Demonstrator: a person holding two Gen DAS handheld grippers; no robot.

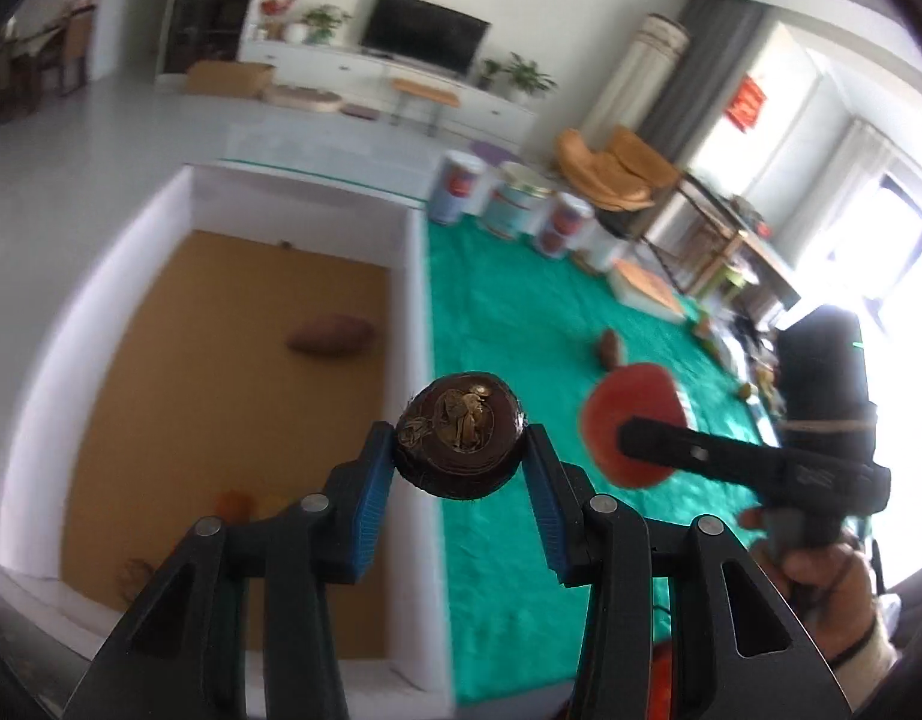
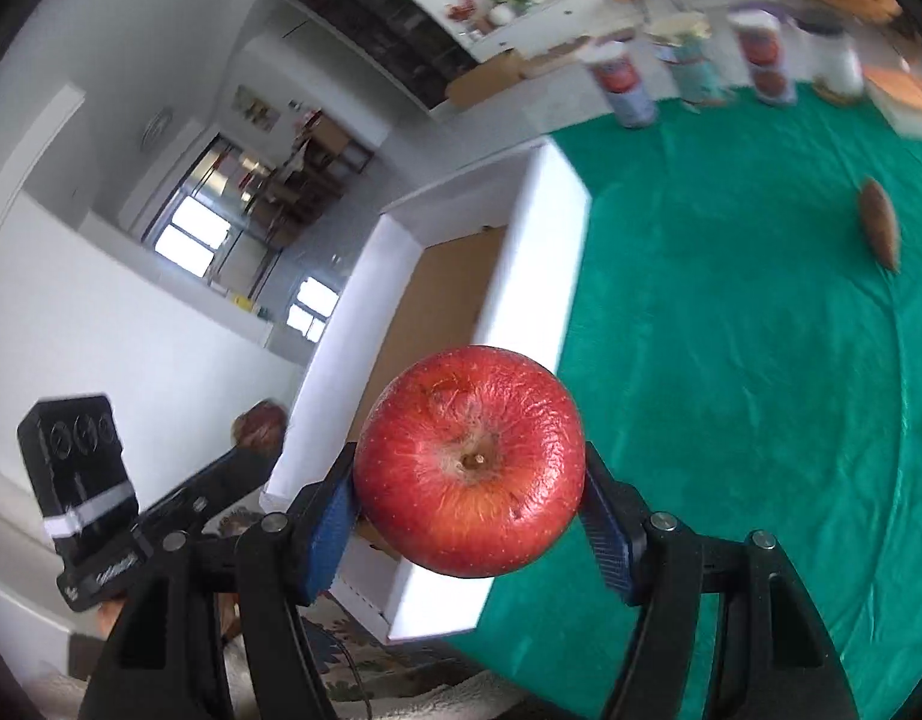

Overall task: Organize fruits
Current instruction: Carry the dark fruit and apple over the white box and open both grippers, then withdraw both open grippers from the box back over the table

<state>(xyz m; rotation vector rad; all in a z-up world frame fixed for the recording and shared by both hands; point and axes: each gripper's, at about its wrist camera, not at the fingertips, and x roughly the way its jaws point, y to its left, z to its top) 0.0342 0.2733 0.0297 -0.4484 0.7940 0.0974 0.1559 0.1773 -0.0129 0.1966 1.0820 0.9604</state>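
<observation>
Where left claw [image 1: 459, 453] grips dark round fruit [image 1: 459, 441], box-bottom sweet potato [image 1: 330, 334]; right claw [image 2: 469, 495] clamping apple [image 2: 469, 468].

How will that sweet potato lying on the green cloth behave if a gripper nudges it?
The sweet potato tapers at both ends, so it would probably pivot or roll sideways. It looks stiff. The green cloth may damp rolling.

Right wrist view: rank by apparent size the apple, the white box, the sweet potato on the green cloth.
1. white box, covers most of the frame.
2. apple, held right at the lens, so nearness inflates it.
3. sweet potato, smallest, lying farther off on the green cloth.
</observation>
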